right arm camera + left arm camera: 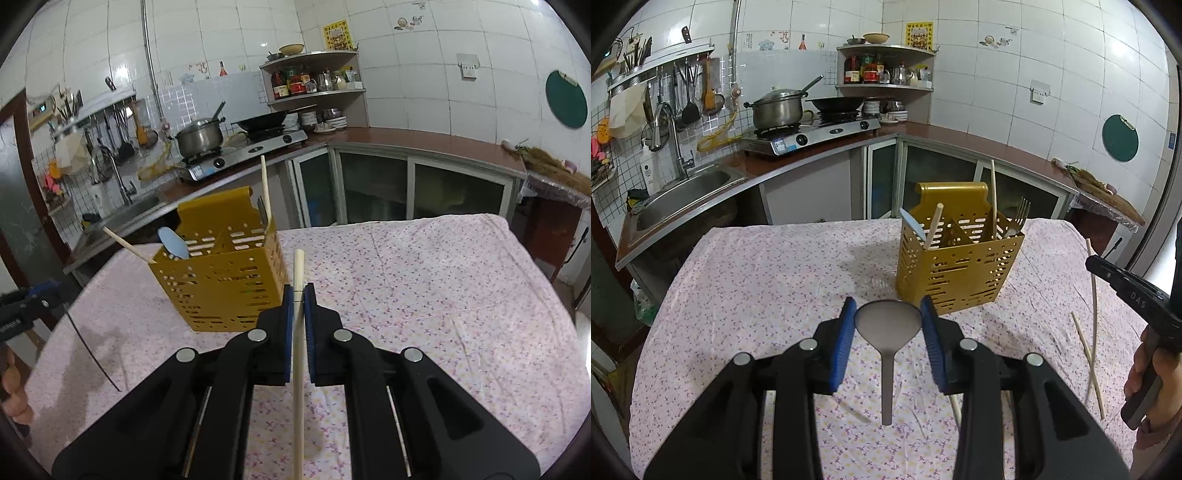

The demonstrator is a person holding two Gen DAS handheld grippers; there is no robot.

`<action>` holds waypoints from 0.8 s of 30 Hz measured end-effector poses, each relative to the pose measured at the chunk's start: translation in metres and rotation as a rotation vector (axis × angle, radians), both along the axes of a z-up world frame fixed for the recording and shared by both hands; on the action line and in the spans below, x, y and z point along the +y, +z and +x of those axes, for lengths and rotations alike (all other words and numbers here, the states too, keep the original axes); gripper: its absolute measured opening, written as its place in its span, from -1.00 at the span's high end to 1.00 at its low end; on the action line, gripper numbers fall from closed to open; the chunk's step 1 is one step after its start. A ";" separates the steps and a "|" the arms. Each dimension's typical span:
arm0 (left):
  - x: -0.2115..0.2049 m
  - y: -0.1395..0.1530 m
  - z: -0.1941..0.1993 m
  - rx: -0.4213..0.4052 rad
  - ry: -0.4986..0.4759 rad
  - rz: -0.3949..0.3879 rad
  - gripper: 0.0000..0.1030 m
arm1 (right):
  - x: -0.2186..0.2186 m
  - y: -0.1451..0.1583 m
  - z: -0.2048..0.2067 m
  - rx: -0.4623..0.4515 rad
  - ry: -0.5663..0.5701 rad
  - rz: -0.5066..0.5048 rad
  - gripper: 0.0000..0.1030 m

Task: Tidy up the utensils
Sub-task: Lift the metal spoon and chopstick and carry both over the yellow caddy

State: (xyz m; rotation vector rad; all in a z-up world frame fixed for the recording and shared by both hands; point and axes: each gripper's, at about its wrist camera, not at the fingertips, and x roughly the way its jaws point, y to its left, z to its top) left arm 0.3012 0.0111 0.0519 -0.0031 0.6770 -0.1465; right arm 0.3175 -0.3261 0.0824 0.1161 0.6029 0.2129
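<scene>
Utensils are split between the gold perforated holder [956, 266], the two grippers and the table [768, 273], which is draped in a pink flowered cloth. The holder stands upright toward the far middle of the table, with a pale blue spoon [913, 224], a fork [1022, 212] and two wooden chopsticks [993, 192] sticking up out of its compartments. The left gripper [888, 321] has its blue fingers [846, 332] closed on the bowl of a metal spoon [887, 325], whose handle points back toward the camera above the cloth. The right gripper [299, 306] has its fingers shut on a single wooden chopstick [298, 354], just beside the holder's near right corner. Loose chopsticks [1087, 354] lie on the cloth to the right, probably two or three; the edge of the view is too distorted to count them.
</scene>
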 end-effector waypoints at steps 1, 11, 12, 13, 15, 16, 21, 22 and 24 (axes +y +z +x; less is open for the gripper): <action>0.000 0.000 0.001 0.001 -0.001 -0.001 0.30 | -0.001 0.000 0.000 0.000 0.000 0.002 0.86; -0.002 0.002 0.000 -0.012 -0.011 -0.008 0.29 | 0.002 0.005 -0.005 -0.027 0.005 -0.013 0.86; -0.003 0.002 -0.001 -0.012 -0.014 -0.010 0.30 | 0.003 0.005 -0.005 -0.030 0.006 -0.019 0.86; -0.004 0.002 -0.001 -0.012 -0.016 -0.011 0.30 | 0.003 0.006 -0.006 -0.035 0.008 -0.024 0.86; -0.005 0.005 -0.001 -0.016 -0.017 -0.010 0.30 | 0.005 0.009 -0.009 -0.054 0.009 -0.033 0.86; -0.006 0.007 -0.001 -0.018 -0.019 -0.013 0.30 | 0.006 0.012 -0.011 -0.067 0.009 -0.039 0.86; -0.013 0.022 0.001 -0.039 -0.037 -0.025 0.30 | 0.010 0.028 -0.012 -0.109 0.012 -0.040 0.86; -0.015 0.024 0.002 -0.041 -0.040 -0.024 0.30 | 0.011 0.031 -0.011 -0.117 0.013 -0.040 0.86; -0.019 0.027 0.005 -0.043 -0.047 -0.024 0.30 | 0.013 0.035 -0.009 -0.134 0.012 -0.044 0.86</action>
